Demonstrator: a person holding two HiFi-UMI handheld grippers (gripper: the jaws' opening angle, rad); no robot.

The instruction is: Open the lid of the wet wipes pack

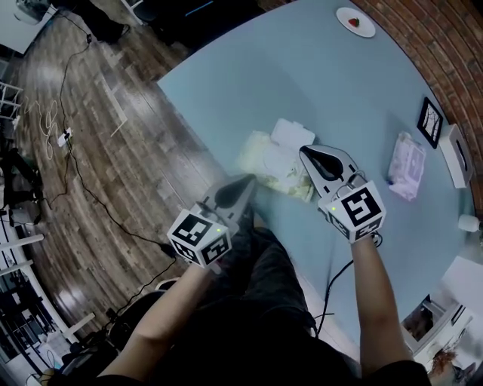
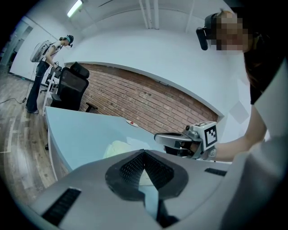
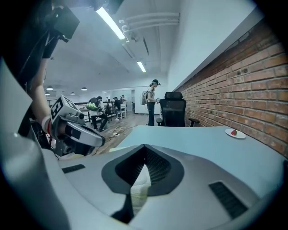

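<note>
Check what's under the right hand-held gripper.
One end of the wet wipes pack on the table; its white lid lies flipped open beyond. The part beneath the right hand-held gripper is covered.

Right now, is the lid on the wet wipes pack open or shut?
Open, it seems: in the head view the white lid lies flipped back beyond the wet wipes pack, off its top.

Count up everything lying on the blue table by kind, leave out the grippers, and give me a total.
Soft packs: 2 (pale yellow wet wipes pack, lilac pack)
Plate: 1
Picture frame: 1
White box: 1
Small white object, too small to identify: 1
Total: 6
</note>
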